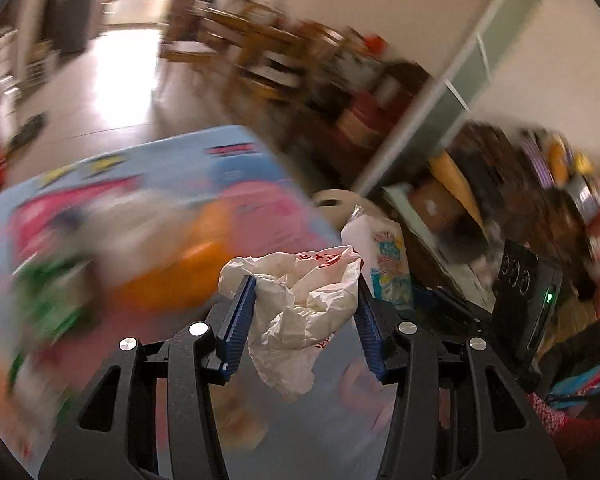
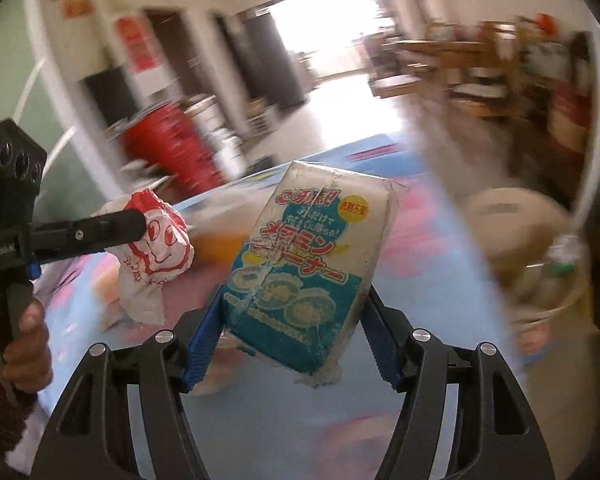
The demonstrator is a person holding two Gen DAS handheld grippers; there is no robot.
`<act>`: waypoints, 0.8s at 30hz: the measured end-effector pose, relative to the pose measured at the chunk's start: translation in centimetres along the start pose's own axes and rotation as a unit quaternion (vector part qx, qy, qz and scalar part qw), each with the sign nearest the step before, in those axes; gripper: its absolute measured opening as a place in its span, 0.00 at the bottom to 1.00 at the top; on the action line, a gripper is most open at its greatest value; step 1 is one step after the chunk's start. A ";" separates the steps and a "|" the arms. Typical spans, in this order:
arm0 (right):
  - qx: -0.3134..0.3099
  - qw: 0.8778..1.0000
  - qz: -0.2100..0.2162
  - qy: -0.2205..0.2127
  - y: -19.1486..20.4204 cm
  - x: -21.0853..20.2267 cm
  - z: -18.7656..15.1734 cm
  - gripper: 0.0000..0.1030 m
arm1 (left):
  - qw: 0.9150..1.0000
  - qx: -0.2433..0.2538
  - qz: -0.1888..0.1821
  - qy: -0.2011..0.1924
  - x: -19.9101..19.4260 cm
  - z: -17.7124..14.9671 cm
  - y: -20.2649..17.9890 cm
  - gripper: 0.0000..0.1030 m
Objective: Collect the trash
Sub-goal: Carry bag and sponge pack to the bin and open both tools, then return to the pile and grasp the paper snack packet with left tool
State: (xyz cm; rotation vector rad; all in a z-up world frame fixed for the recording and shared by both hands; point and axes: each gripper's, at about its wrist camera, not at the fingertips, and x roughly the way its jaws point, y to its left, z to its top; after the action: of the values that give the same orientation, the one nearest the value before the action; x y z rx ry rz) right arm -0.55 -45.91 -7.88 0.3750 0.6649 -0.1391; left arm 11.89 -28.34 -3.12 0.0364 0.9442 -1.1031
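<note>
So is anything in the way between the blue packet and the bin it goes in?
Nothing visible blocks it. The right gripper holds the blue packet up over the colourful mat. A tan bin with clear bottles inside sits off to its right, with open space between. The left gripper holds a crumpled wrapper.

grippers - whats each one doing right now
Left gripper: shut on the crumpled wrapper.
Right gripper: shut on the sponge pack.
</note>
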 end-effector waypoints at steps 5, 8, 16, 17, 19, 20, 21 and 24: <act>0.046 0.996 -0.068 0.017 -11.2 2.4 1.5 0.62 | 0.998 0.026 -0.021 0.044 12.9 6.7 -5.3 0.47; 0.073 0.995 -0.070 0.026 -14.7 4.7 1.9 0.67 | 0.998 0.030 -0.003 0.063 19.3 8.6 -6.8 0.54; 0.137 0.988 -0.068 -0.028 -18.7 4.0 1.2 0.77 | 0.995 -0.012 0.042 0.088 22.9 9.0 -5.2 0.69; 0.143 0.987 -0.064 -0.037 -18.8 3.4 0.9 0.77 | 0.996 -0.011 0.043 0.078 21.8 9.0 -5.0 0.69; 0.148 0.986 -0.062 -0.043 -18.9 2.3 0.4 0.77 | 0.997 -0.010 0.040 0.062 18.5 8.7 -4.9 0.69; 0.151 0.986 -0.060 -0.045 -18.7 1.8 0.4 0.77 | 0.998 -0.011 0.034 0.054 16.6 8.3 -4.8 0.69; 0.156 0.985 -0.050 -0.050 -18.3 1.2 0.2 0.76 | 0.999 -0.012 0.025 0.039 14.1 7.8 -4.5 0.69; 0.156 0.986 -0.023 -0.057 -16.0 -0.1 0.1 0.72 | 1.000 -0.009 0.015 -0.005 7.1 5.5 -3.8 0.69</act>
State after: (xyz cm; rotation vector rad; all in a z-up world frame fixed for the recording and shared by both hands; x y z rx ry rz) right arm -4.47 -60.76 -12.47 0.6488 0.5380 -0.3092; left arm 13.25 -38.00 -2.80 0.0312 0.9416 -1.0667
